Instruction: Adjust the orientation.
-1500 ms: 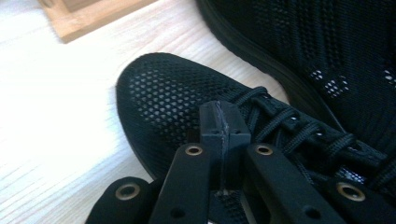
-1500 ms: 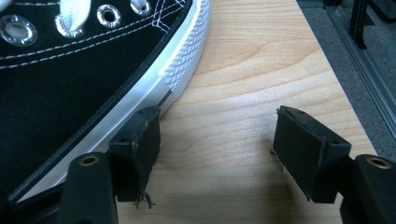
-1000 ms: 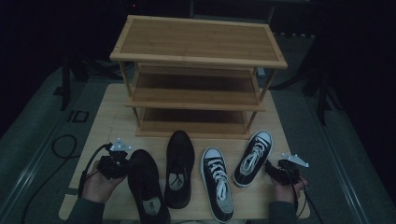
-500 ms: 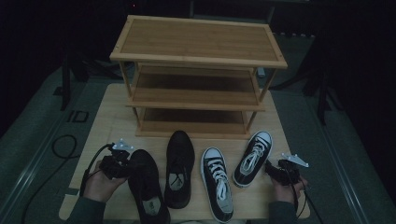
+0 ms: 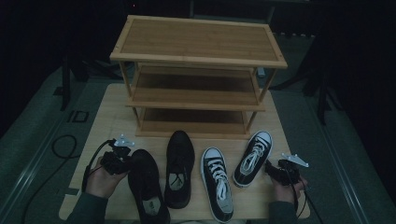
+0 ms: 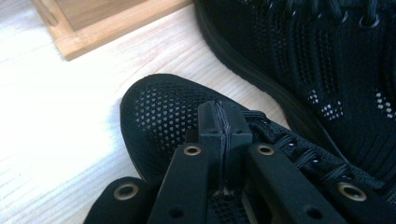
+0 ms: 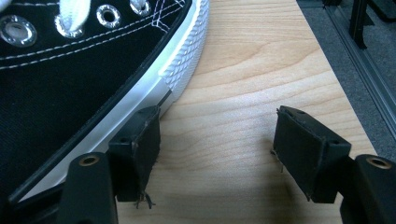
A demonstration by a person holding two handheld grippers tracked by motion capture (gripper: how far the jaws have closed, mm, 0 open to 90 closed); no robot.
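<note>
Two pairs of shoes lie on the wooden table (image 5: 109, 121) in front of a three-tier bamboo rack (image 5: 198, 42). My left gripper (image 5: 130, 158) (image 6: 223, 126) hovers over the laces and toe of the leftmost black mesh shoe (image 5: 147, 186) (image 6: 163, 112). Its jaws have just been closing and now meet, with nothing visible between the pads. The other black shoe (image 5: 179, 168) (image 6: 327, 56) lies just beyond. My right gripper (image 5: 269, 169) (image 7: 217, 126) stands open beside the right-hand black-and-white sneaker (image 5: 252, 158) (image 7: 70, 84), one pad against its white sole.
A second black-and-white sneaker (image 5: 218, 186) lies between the black shoe and the right sneaker. The rack's lowest shelf (image 5: 194, 122) sits just behind the shoes; its foot (image 6: 102, 28) is near the left gripper. The table's right edge (image 7: 327, 60) drops to a dark floor.
The left gripper has shifted slightly toward the black mesh shoe. The right hand and the shoes have stayed put.
</note>
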